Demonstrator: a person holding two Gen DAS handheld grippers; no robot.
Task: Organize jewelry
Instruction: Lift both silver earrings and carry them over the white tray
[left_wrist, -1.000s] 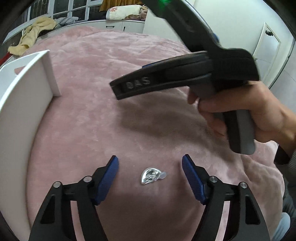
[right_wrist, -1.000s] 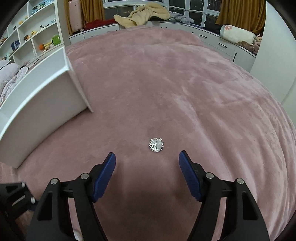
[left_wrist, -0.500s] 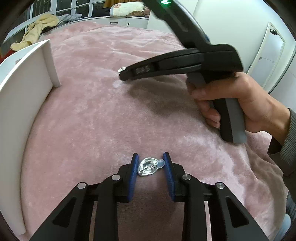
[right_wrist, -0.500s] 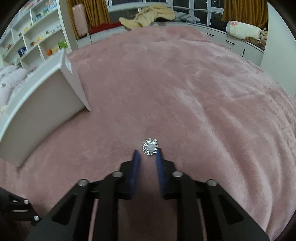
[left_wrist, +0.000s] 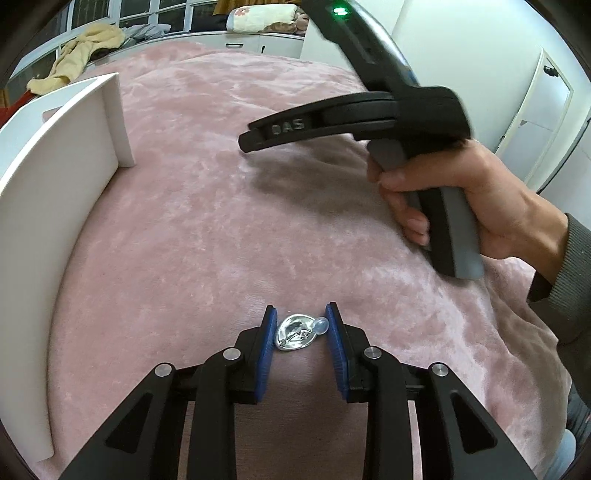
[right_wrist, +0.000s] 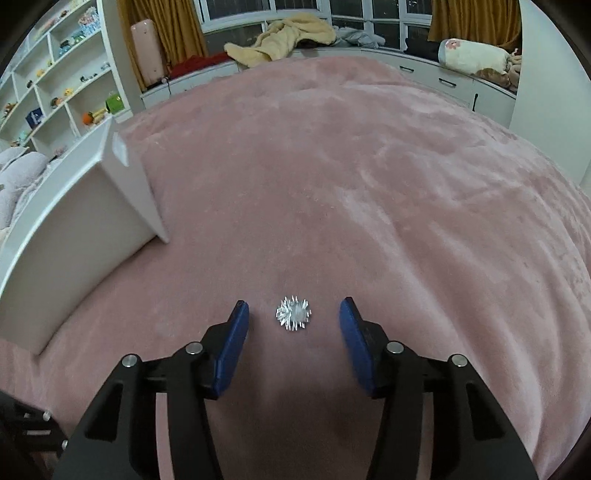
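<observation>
A pink plush bed (right_wrist: 369, 166) carries a white box (right_wrist: 85, 221) and two silver earrings (right_wrist: 293, 314).

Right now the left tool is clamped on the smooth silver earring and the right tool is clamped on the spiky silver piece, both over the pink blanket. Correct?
Not quite. The left tool does grip the smooth silver earring, but the right tool is not clamped: in the right wrist view its jaws are opening, and the spiky silver piece lies loose between them on the pink blanket, touching neither pad.
</observation>
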